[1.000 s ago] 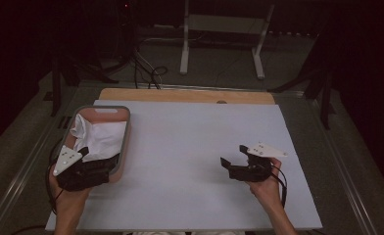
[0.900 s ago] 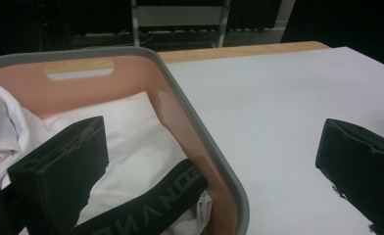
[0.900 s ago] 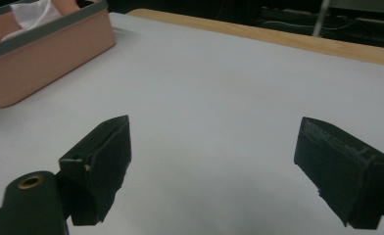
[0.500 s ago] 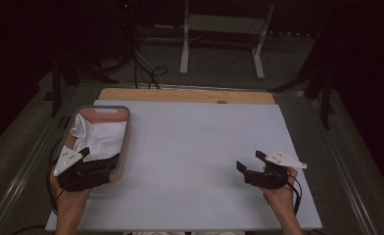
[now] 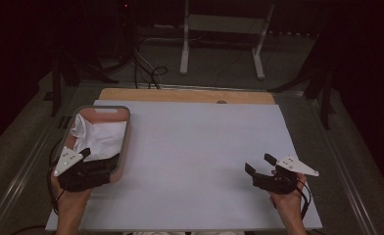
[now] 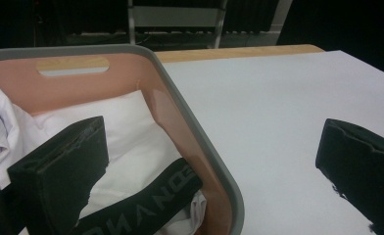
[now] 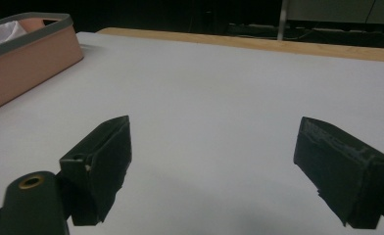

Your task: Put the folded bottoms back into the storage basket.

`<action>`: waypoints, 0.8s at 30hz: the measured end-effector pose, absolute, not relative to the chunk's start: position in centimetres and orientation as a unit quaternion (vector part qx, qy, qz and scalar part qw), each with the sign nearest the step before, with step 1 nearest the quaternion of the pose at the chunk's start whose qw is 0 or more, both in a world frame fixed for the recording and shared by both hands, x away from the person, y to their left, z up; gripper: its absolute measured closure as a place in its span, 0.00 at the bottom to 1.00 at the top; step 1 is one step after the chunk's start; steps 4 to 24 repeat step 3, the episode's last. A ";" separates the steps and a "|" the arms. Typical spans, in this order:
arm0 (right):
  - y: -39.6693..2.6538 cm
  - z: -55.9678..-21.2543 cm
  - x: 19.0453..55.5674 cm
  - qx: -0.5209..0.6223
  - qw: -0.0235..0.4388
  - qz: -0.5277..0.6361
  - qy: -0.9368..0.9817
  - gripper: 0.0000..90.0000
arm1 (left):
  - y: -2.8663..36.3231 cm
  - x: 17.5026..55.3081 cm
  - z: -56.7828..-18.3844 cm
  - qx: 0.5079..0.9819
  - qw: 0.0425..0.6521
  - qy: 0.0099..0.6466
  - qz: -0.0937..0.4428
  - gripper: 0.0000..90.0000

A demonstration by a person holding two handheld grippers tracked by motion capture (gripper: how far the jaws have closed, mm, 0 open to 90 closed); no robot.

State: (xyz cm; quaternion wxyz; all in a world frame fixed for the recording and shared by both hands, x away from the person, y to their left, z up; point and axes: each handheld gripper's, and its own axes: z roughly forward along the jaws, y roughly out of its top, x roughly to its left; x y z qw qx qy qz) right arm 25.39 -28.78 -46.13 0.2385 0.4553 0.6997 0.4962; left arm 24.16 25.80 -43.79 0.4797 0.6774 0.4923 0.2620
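A pink basket with a grey rim (image 5: 125,132) stands at the table's left side. It holds a crumpled white cloth (image 5: 99,134) and a black band with white lettering (image 6: 146,200). My left gripper (image 5: 104,159) is open at the basket's near right corner. In the left gripper view (image 6: 214,147) one jaw hangs inside over the cloth and the other outside over the table, so the jaws straddle the basket wall (image 6: 180,122). My right gripper (image 5: 259,164) is open low over the bare white tabletop (image 5: 200,147) at the near right, its jaws pointing left, holding nothing (image 7: 214,132).
A wooden strip (image 5: 185,94) runs along the table's far edge. Beyond it on the dark floor are a metal stand (image 5: 219,49) and loose cables (image 5: 151,73). The basket's side (image 7: 28,54) shows far left in the right gripper view.
My right gripper has moved to the right and nearer the table's front edge, still open. The left gripper has stayed at the basket.
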 end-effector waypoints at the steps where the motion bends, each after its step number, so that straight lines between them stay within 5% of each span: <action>1: -28.8 -46.1 25.4 0.457 0.239 0.497 0.698 0.16 | 25.8 24.2 -43.8 0.677 0.480 0.492 0.262 0.00; 24: -29.0 -46.2 25.3 0.458 0.239 0.498 0.697 0.16 | 25.8 24.2 -43.8 0.678 0.480 0.492 0.262 0.00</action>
